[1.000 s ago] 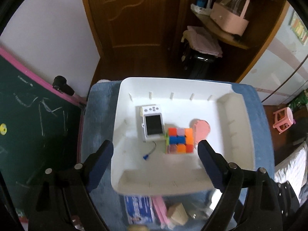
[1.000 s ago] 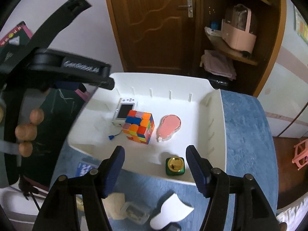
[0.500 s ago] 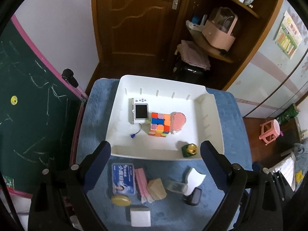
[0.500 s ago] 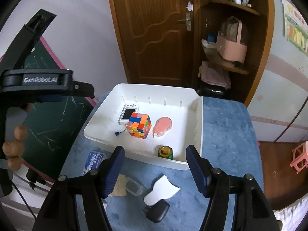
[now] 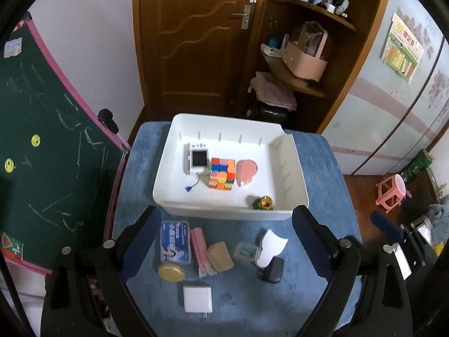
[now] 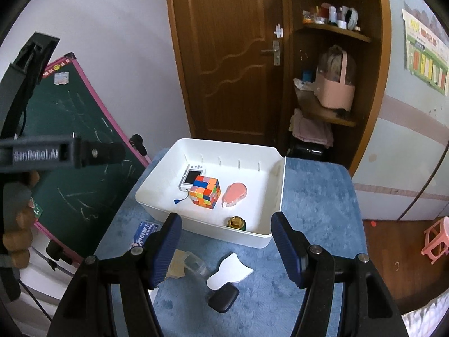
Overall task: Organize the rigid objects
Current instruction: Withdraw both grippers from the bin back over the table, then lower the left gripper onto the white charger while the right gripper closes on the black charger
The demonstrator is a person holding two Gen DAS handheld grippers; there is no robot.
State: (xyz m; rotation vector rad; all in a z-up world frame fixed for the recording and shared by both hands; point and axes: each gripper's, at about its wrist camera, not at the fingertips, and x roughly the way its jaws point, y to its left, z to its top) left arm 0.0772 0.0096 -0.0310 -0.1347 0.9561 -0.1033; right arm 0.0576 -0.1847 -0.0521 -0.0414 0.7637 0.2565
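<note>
Four things lie in the white tray (image 5: pixel 289 168), the landmark on the blue cloth (image 5: pixel 322 174): a small camera (image 5: pixel 198 159) at its far left, a colour cube (image 5: pixel 222 173) just right of it, a pink piece (image 5: pixel 247 170) right of the cube, and a gold-topped green bottle (image 5: pixel 263 203) against the near wall, which hides the bottle's lower half in the right wrist view. On the cloth nearer than the tray lie a blue box (image 5: pixel 175 242), a pink bar (image 5: pixel 199 245), a tan block (image 5: pixel 220 255), a clear case (image 5: pixel 246 252), a white scoop-like piece (image 5: pixel 271 247), a black block (image 5: pixel 272 270), a gold tin (image 5: pixel 170 272) and a white square (image 5: pixel 197 299). What the clear case holds is too blurred to tell. From the right wrist view the left finger covers much of the tan block and the blue box. The left gripper (image 5: pixel 226 243) hangs spread and empty over these loose things; the right gripper (image 6: pixel 226 249) is likewise spread with nothing between its pads. At that view's left edge a hand (image 6: pixel 16 241) on the left gripper's handle is cut off.
</note>
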